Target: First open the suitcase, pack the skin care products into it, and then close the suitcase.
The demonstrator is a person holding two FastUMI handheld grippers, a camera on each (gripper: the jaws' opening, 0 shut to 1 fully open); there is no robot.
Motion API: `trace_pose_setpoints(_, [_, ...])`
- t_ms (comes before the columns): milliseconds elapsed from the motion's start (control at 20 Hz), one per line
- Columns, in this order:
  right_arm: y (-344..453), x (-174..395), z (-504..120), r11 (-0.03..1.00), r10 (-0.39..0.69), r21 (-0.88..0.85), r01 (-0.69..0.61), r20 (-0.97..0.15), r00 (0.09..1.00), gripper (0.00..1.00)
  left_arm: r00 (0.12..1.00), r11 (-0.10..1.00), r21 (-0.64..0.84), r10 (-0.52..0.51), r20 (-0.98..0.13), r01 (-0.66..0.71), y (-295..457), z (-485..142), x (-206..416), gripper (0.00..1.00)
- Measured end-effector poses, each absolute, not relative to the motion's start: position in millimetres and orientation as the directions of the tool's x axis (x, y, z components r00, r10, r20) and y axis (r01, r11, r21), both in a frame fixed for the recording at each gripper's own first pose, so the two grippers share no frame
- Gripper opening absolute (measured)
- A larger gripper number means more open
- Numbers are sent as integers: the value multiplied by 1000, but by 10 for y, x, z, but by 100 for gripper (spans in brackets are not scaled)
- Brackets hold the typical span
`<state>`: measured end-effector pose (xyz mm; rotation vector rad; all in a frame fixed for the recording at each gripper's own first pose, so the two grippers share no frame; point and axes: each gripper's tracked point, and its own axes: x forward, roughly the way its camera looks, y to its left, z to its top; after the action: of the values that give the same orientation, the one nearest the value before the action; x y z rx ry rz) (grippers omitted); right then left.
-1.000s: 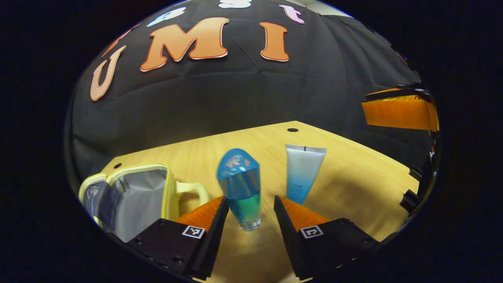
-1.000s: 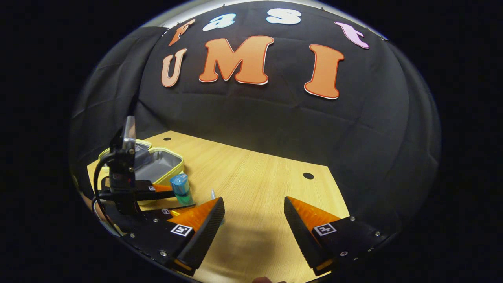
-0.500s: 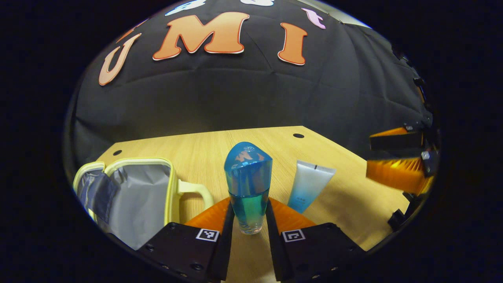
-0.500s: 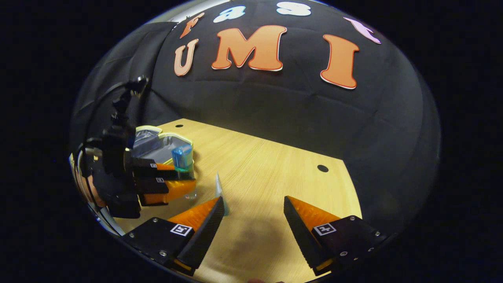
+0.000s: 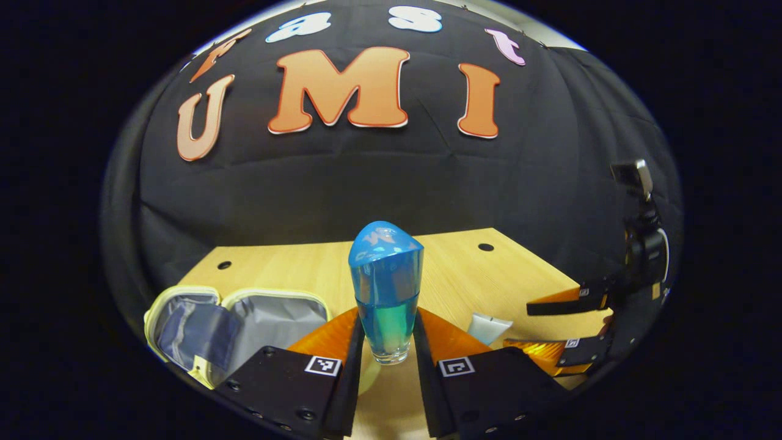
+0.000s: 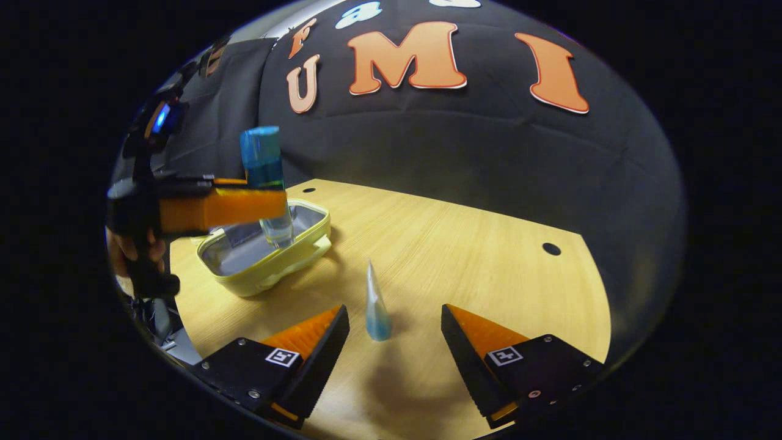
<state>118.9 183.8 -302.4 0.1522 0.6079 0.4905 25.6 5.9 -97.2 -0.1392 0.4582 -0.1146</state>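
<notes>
My left gripper (image 5: 387, 342) is shut on a tall blue bottle (image 5: 386, 287) with a blue cap and holds it upright in the air. In the right gripper view that left gripper (image 6: 244, 205) carries the blue bottle (image 6: 264, 168) above the yellow suitcase (image 6: 269, 256), which lies open on the wooden table (image 6: 464, 244). The open suitcase (image 5: 244, 324) shows its grey lining at lower left of the left gripper view. A white and blue tube (image 6: 376, 302) stands on its cap between the fingers of my open right gripper (image 6: 396, 342), untouched. The tube (image 5: 489, 327) also peeks out beside my right gripper (image 5: 571, 324).
A hand (image 6: 131, 247) holds the left gripper's handle at the far left. The table has small dark holes (image 6: 551, 249) near its back edge. The black cloth wall rises right behind the table.
The left gripper closed on the blue bottle and lifted it off the table toward the suitcase. The right gripper moved forward so the tube now stands between its open fingers.
</notes>
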Motion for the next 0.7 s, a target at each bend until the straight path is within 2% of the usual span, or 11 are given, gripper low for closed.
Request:
trace_pose_setpoints(150, [2064,1264,-3274,851,525,317,-418,-522,673,92,905,990,-134,-88,-416,35,227,-885,254,43])
trace_pose_setpoints(250, [2168,1322,-3394,844,537,330,-423,-527,659,82,905,993,-122,-55,-422,4,343,-876,204,43])
trace_pose_setpoints(300, [2223,1349,-3418,838,546,338,-429,-528,651,73,904,993,-117,-37,-425,-14,414,-872,169,43])
trace_pose_setpoints(350, [2264,1362,-3473,838,546,339,-428,-530,649,70,902,993,-112,-20,-430,-31,470,-862,131,43])
trace_pose_setpoints(500, [2283,1341,-3419,835,551,357,-419,-535,641,38,897,992,-103,23,-442,-76,650,-777,26,43])
trace_pose_setpoints(550, [2299,1311,-3391,829,559,371,-419,-539,630,41,895,991,-99,36,-444,-90,706,-742,-3,43])
trace_pose_setpoints(600, [2304,1298,-3338,824,566,378,-421,-537,626,35,897,990,-97,50,-440,-103,772,-694,-15,43])
trace_pose_setpoints(700, [2298,1291,-3168,817,576,375,-437,-521,629,35,900,988,-92,71,-431,-122,898,-618,-45,43])
